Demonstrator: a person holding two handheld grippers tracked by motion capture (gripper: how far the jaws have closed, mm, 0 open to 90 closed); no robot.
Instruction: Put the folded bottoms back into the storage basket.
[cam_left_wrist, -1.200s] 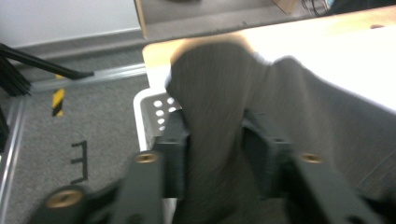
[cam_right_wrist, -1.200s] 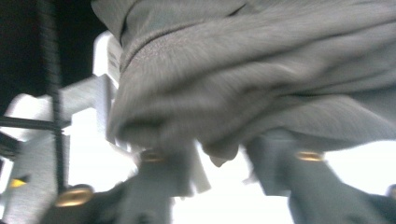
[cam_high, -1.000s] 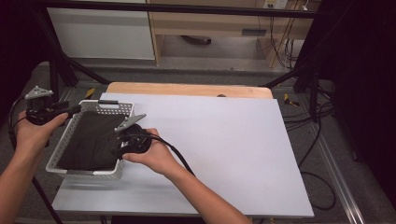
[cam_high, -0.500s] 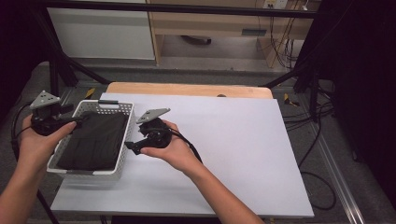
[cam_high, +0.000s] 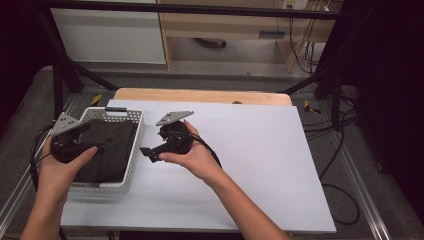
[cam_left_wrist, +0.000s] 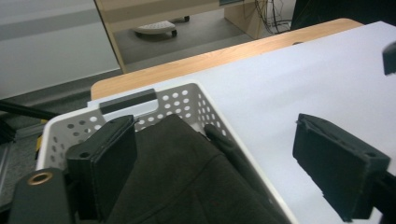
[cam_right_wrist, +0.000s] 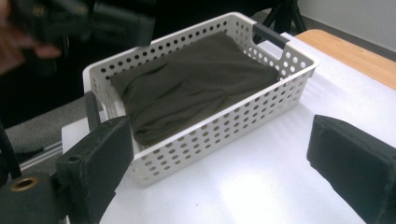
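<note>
a white table top (cam_high: 260, 165) carries a white perforated basket (cam_high: 131, 150) at its left edge, with a strip of bare wood (cam_high: 200, 95) along the far side. inside the basket lies a folded dark cloth (cam_right_wrist: 187, 88), filling most of the floor. the person's right forearm comes in from the bottom middle of the high view and angles up and left, the right hand (cam_high: 192, 157) held just beside the basket's right wall. the right gripper (cam_high: 150, 151) points left toward that wall, jaws spread wide with nothing between them. the left hand (cam_high: 62, 165) sits at the basket's left rim, and the left gripper (cam_high: 97, 145) reaches over the cloth, jaws likewise wide apart and empty.
</note>
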